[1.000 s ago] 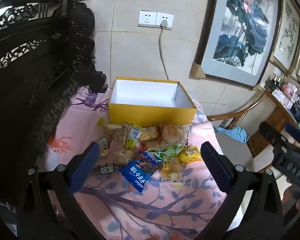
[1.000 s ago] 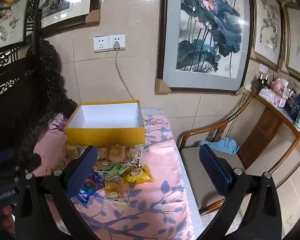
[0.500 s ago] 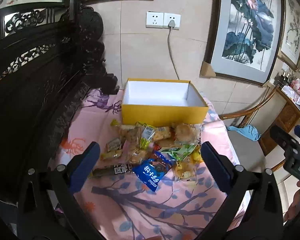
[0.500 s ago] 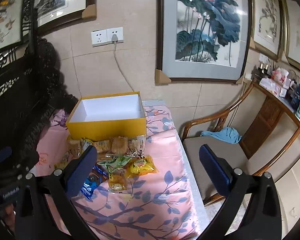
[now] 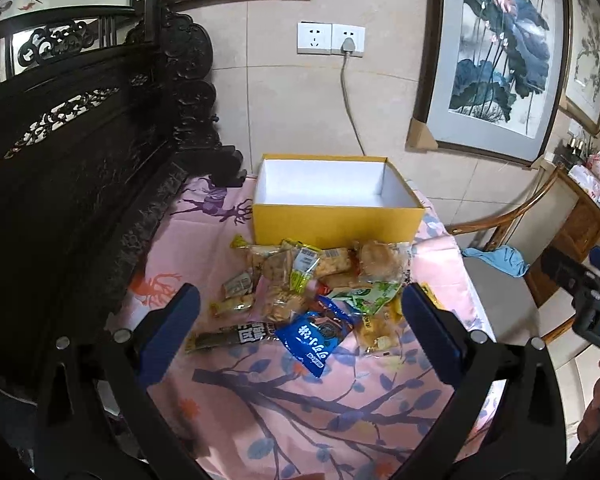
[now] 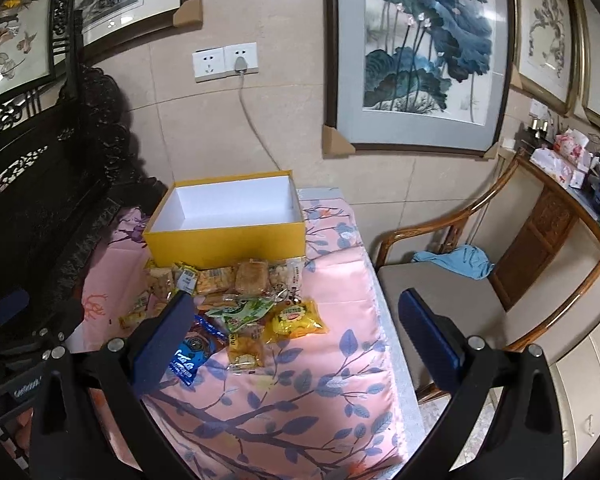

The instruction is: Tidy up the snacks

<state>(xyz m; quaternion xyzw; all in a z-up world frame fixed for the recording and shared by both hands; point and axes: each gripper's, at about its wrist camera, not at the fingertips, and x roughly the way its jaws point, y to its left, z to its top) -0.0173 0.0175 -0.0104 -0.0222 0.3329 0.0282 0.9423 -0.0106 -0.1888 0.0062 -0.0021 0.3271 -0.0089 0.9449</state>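
An empty yellow box (image 5: 336, 222) with a white inside stands at the back of the pink table; it also shows in the right wrist view (image 6: 228, 236). A pile of snack packets (image 5: 308, 276) lies in front of it, with a blue packet (image 5: 316, 334), a green packet (image 5: 366, 294) and a dark bar (image 5: 232, 336) nearest. In the right wrist view I see the blue packet (image 6: 190, 354) and a yellow packet (image 6: 296, 316). My left gripper (image 5: 300, 320) is open and empty above the near packets. My right gripper (image 6: 300, 324) is open and empty, to the right of the pile.
A pink floral cloth (image 5: 300, 412) covers the table. Dark carved furniture (image 5: 80, 184) stands along the left. A wooden chair (image 6: 480, 288) with a blue cloth (image 6: 458, 260) stands at the right. A cable (image 5: 350, 104) hangs from the wall socket behind the box.
Both grippers have moved closer to the table and a little left; the box and snacks now sit larger and more central. Both stay open. No snack has moved.
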